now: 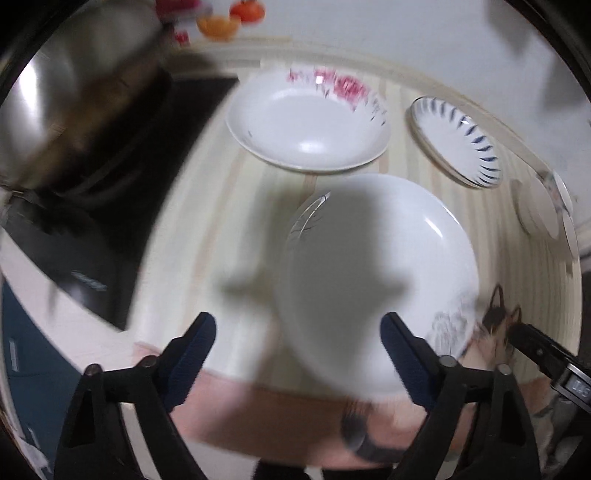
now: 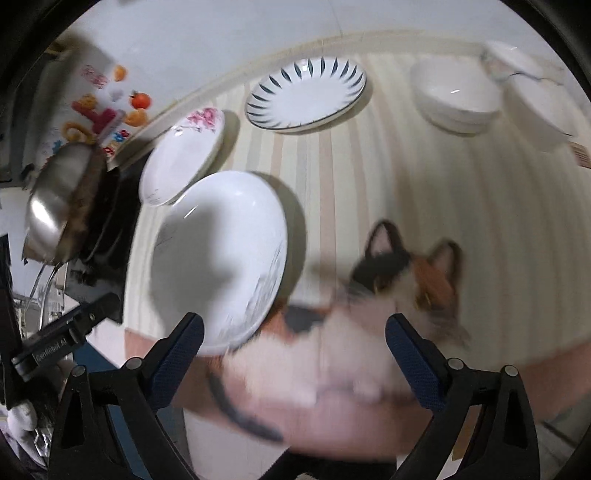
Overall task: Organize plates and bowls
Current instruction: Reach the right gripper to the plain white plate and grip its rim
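Note:
A large white plate with grey leaf marks (image 1: 376, 280) (image 2: 218, 254) lies on the striped cloth nearest me. Beyond it lie a white plate with pink flowers (image 1: 306, 122) (image 2: 184, 155) and a blue-dashed plate (image 1: 458, 140) (image 2: 306, 92). Stacked white bowls (image 2: 458, 96) (image 1: 535, 210) stand farther right. My left gripper (image 1: 299, 332) is open and empty, hovering over the near edge of the large plate. My right gripper (image 2: 295, 332) is open and empty, right of that plate, above a calico cat (image 2: 399, 291) at the table edge.
A steel pot (image 1: 74, 110) (image 2: 55, 199) stands on a black cooktop (image 1: 122, 206) to the left. The cat's ears (image 1: 498, 310) show beside the large plate. More white dishes (image 2: 535, 85) sit at the far right. The wall (image 2: 221, 33) bounds the back.

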